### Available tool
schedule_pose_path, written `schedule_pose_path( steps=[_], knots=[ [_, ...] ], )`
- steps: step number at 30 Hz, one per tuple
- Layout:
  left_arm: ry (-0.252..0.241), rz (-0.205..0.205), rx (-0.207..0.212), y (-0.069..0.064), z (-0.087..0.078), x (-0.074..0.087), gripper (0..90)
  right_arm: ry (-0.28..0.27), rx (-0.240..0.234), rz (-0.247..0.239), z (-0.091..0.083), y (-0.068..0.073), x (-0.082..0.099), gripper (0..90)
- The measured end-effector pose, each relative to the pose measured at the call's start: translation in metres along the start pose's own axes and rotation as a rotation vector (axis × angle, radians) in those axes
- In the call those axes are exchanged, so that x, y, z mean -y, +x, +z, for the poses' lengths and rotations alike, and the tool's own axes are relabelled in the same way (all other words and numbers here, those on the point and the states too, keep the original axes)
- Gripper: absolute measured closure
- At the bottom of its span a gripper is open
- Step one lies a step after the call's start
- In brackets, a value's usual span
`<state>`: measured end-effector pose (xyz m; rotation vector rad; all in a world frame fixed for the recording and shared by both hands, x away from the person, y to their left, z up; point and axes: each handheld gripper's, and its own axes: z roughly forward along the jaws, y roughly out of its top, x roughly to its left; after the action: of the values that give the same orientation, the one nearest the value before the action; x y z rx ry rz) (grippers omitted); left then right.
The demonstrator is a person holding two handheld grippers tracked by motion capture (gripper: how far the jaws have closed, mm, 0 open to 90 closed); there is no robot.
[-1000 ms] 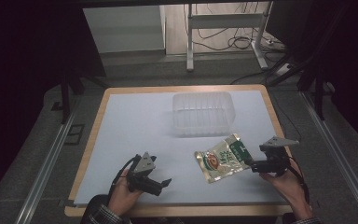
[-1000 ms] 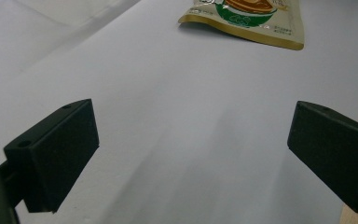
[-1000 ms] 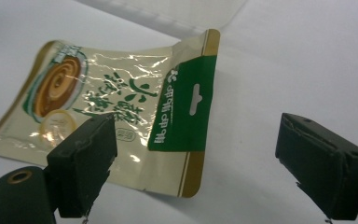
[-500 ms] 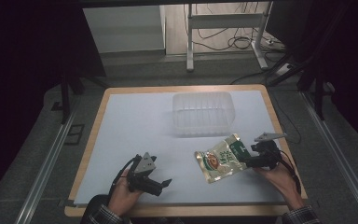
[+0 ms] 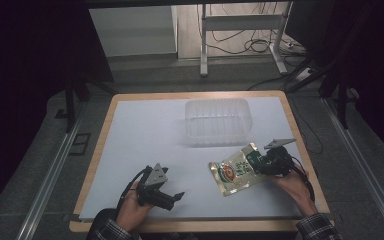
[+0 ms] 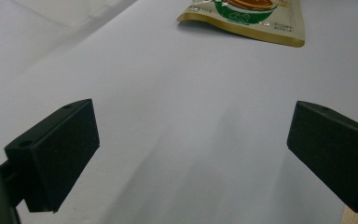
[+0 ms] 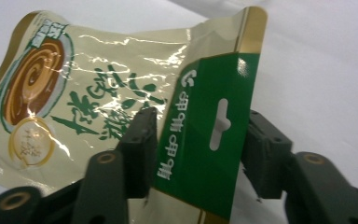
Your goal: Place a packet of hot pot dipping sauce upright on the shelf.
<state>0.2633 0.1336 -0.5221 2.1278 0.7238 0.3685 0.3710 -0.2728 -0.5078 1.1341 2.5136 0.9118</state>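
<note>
While the left gripper [image 5: 172, 199] rests wide open at the near left, the right gripper [image 5: 260, 165] has just been closing its jaws around the green header of the pouch [image 5: 234, 172] lying near right, below the tub [image 5: 217, 119]; pads look barely touching, so a lift seems imminent.

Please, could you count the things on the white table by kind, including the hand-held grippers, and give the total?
Snack pouch, gold and green: 1
Clear plastic container: 1
Hand-held grippers, left gripper and right gripper: 2
Total: 4
</note>
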Motion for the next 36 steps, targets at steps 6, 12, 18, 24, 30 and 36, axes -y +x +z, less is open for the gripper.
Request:
schedule_pose_path(
  steps=[6,12,18,24,30,36],
  knots=[
    [0.001,0.001,0.000,0.000,0.000,0.000,1.9,0.013,-0.008,-0.027,0.006,0.005,-0.004,64.7],
    [0.004,0.004,-0.003,-0.001,0.000,0.000,1.9,0.028,-0.025,-0.027,0.010,0.008,-0.008,79.0],
    [0.005,0.005,-0.006,-0.001,0.000,0.000,2.1,0.040,-0.025,-0.013,0.010,0.012,-0.011,88.4],
    [0.004,0.005,-0.009,-0.001,0.000,0.000,2.1,0.026,-0.029,0.019,0.005,0.012,-0.013,88.7],
    [0.006,0.008,-0.009,-0.001,0.000,0.000,2.1,0.013,-0.028,0.070,-0.004,0.014,-0.016,88.7],
    [0.007,0.007,-0.011,-0.001,0.001,0.000,2.1,-0.019,-0.072,0.102,-0.018,0.013,-0.020,88.8]
  ],
)
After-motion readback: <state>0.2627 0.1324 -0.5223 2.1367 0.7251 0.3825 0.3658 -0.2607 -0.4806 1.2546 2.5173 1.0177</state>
